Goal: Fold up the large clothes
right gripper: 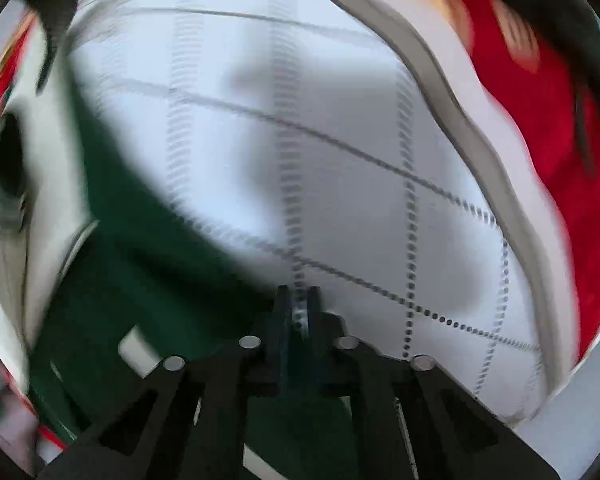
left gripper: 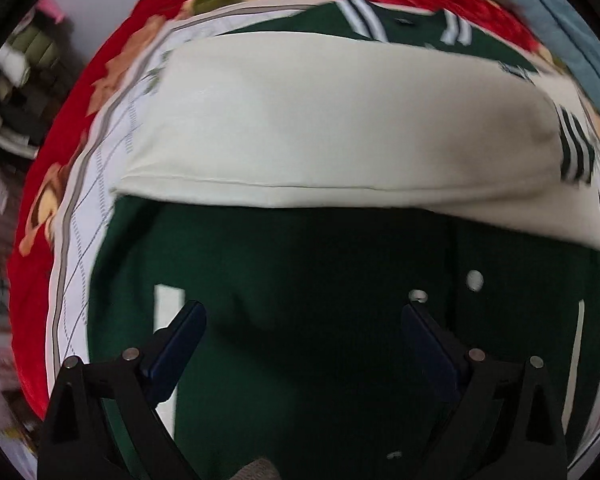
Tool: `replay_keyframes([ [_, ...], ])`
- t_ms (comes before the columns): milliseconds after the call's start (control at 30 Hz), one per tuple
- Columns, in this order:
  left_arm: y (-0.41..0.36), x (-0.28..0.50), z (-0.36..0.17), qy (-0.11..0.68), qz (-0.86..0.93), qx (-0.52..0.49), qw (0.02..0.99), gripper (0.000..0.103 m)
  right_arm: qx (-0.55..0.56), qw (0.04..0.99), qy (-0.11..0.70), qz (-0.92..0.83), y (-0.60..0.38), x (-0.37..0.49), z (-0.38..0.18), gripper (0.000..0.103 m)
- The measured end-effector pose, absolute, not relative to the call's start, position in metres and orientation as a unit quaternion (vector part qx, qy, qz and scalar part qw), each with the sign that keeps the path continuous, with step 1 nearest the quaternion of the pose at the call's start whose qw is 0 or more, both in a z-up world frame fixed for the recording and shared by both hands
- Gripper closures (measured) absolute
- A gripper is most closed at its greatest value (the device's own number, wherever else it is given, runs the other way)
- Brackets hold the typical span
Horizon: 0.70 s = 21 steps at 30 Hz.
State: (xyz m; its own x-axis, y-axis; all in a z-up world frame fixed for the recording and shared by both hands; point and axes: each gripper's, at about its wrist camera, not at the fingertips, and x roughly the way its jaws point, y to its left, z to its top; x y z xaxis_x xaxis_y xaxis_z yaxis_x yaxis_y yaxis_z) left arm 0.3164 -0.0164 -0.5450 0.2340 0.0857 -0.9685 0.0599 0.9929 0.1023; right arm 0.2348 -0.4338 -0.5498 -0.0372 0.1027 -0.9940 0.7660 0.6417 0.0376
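A dark green varsity jacket [left gripper: 320,272] lies flat on a white checked sheet [left gripper: 80,240]. Its cream sleeve [left gripper: 320,120] is folded across the chest, with the striped cuff [left gripper: 576,152] at the right. My left gripper [left gripper: 304,312] hangs open over the green body, nothing between its blue pads, close to the silver snaps [left gripper: 475,280]. In the blurred right wrist view, my right gripper [right gripper: 299,300] is shut at the jacket's [right gripper: 140,272] edge, where green meets the sheet [right gripper: 300,140]. Whether cloth is pinched I cannot tell.
A red floral blanket [left gripper: 32,240] lies under the sheet and shows around it, also at the right [right gripper: 540,120]. Pale blue cloth [left gripper: 560,20] lies at the far right corner. Cluttered shelves [left gripper: 20,80] stand off the bed's left side.
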Motion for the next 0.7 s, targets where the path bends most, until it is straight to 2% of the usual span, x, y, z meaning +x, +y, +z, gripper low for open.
replay_keyframes([
  [67,-0.029,0.319,-0.543,0.615,-0.005,0.061,0.786,0.003,0.310,0.627,0.666,-0.259,-0.429,0.245,-0.533,0.099],
  [167,-0.049,0.324,-0.536,0.603,-0.018,0.073,0.794,0.003,0.237,0.689,0.645,-0.231,-0.406,0.263,-0.493,0.090],
  [200,-0.054,0.326,-0.535,0.600,-0.020,0.077,0.796,0.003,0.211,0.704,0.645,-0.209,-0.396,0.271,-0.486,0.085],
  [233,-0.060,0.329,-0.534,0.597,-0.022,0.080,0.798,0.003,0.195,0.709,0.649,-0.193,-0.388,0.277,-0.486,0.070],
  [267,-0.065,0.332,-0.533,0.595,-0.022,0.083,0.799,0.003,0.175,0.716,0.653,-0.175,-0.378,0.287,-0.489,0.064],
  [333,-0.077,0.337,-0.537,0.590,-0.023,0.093,0.801,0.003,0.143,0.721,0.658,-0.164,-0.371,0.307,-0.496,0.064],
  [400,-0.084,0.340,-0.545,0.588,-0.021,0.106,0.802,0.003,0.123,0.717,0.667,-0.161,-0.357,0.323,-0.512,0.083],
  [433,-0.088,0.343,-0.553,0.586,-0.018,0.115,0.802,0.003,0.128,0.715,0.668,-0.158,-0.356,0.328,-0.517,0.087],
  [500,-0.091,0.344,-0.568,0.587,-0.006,0.137,0.798,0.003,0.141,0.708,0.665,-0.193,-0.354,0.337,-0.533,0.088],
  [600,-0.081,0.348,-0.589,0.606,0.004,0.116,0.787,0.001,0.269,0.677,0.643,-0.236,-0.379,0.336,-0.554,0.088],
  [700,-0.055,0.348,-0.574,0.617,0.023,0.068,0.783,0.001,0.264,0.659,0.660,-0.246,-0.370,0.342,-0.545,0.083],
])
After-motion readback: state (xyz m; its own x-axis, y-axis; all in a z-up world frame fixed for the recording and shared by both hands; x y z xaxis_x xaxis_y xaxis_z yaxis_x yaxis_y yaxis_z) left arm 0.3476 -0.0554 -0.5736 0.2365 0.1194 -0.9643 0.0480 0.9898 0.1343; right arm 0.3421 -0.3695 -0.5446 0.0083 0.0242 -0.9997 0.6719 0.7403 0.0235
